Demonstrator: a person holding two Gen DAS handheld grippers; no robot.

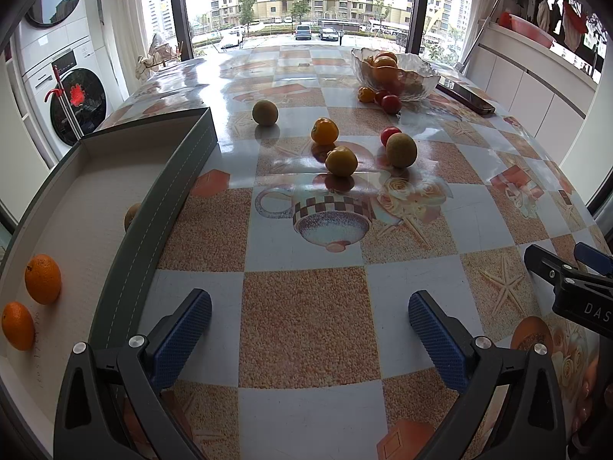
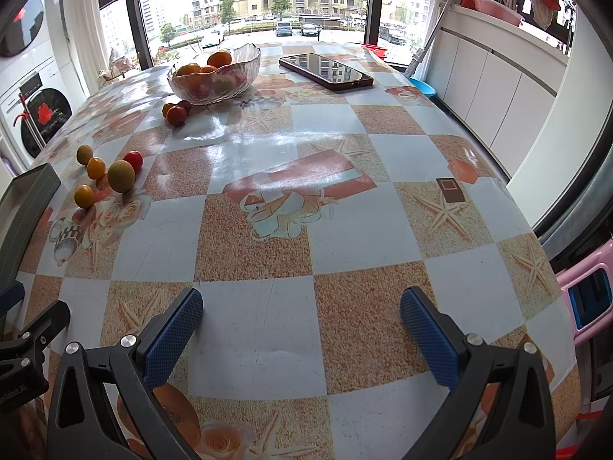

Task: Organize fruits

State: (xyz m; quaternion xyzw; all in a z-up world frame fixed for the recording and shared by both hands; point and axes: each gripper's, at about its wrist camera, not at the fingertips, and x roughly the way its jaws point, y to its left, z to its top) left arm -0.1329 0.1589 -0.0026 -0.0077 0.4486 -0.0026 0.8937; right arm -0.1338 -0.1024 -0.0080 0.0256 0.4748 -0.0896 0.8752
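- The left gripper (image 1: 309, 320) hangs over the tablecloth (image 1: 306, 306) with its blue pads spread wide and nothing between them; the right gripper (image 2: 301, 316) is likewise spread and empty.
- Relative to the grey tray (image 1: 168, 199): two oranges (image 1: 43, 279) lie inside it at the near end, and a brownish fruit (image 1: 132, 215) sits against its inner wall.
- Beyond the tray's far corner lie loose fruits: a kiwi (image 1: 265, 112), two yellow-orange fruits (image 1: 324, 130), a second kiwi (image 1: 401, 150) and a red tomato (image 1: 390, 135).
- Farther from the tray stands the glass bowl (image 1: 417, 80), fruit inside and three small ones at its foot.
- Likely risk: round fruit rolls on the glossy cloth, so a nudge could scatter the cluster.
- A soft tomato may bruise under a hard pinch.
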